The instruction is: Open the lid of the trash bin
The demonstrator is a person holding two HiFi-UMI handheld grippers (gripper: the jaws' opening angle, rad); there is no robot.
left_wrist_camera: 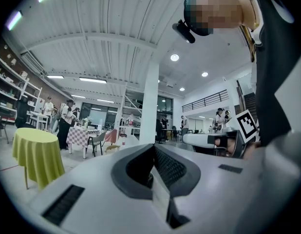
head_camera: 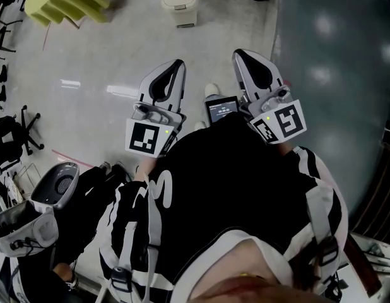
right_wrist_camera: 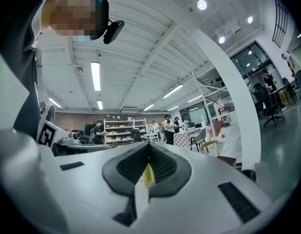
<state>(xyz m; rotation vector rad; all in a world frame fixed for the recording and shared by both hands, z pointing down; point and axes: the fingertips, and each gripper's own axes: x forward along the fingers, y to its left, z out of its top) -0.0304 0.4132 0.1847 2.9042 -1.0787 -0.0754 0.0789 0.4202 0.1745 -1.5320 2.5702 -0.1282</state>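
A cream trash bin (head_camera: 179, 2) stands on the pale floor far ahead in the head view, with its lid down. My left gripper (head_camera: 179, 63) and right gripper (head_camera: 238, 53) are held side by side in front of my chest, well short of the bin and not touching it. Each gripper has its jaws pressed together with nothing between them. The left gripper view shows the left gripper (left_wrist_camera: 153, 147) aimed up at the hall and ceiling. The right gripper (right_wrist_camera: 149, 145) points up the same way. Neither gripper view shows the bin.
A table under a yellow cloth (head_camera: 69, 2) stands at the far left. A black office chair (head_camera: 21, 128) is at the left edge. A small screen (head_camera: 221, 109) sits between the grippers. A white pillar (left_wrist_camera: 149, 106) rises ahead. Darker floor (head_camera: 334, 55) lies to the right.
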